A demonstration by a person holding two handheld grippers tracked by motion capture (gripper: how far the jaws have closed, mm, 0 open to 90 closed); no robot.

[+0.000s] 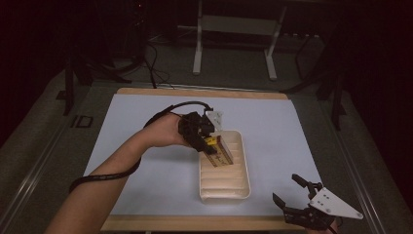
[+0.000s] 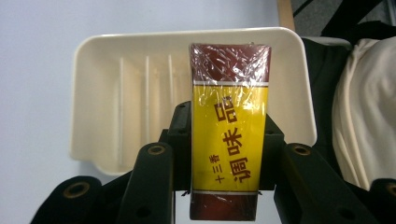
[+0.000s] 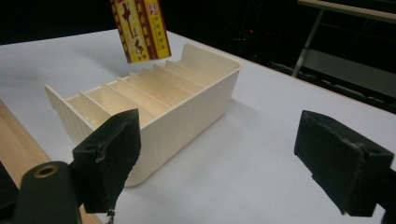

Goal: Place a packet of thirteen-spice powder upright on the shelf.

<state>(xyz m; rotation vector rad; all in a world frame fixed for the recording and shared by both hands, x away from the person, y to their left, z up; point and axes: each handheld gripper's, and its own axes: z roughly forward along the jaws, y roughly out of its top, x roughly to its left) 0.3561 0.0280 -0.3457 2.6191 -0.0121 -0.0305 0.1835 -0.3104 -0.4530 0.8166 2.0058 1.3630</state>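
We've got the left gripper (image 1: 207, 141) clamped on the seasoning box (image 2: 229, 130), hovering over the slotted tray (image 1: 243, 187) to drop in; right gripper (image 1: 299, 195) jaws apart, idle.

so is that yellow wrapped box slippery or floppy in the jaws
The yellow box probably stays stiff: its edges look straight between the left gripper jaws. Its glossy plastic wrap may be slippery. It looks light, held above the slotted tray.

The high view looked forward and down on the whole counter (image 1: 146, 122) from the person's side; the left gripper view looked closely down into the cream tray (image 2: 93, 51); the right gripper view faced the same tray (image 3: 187, 116) low, from nearby.
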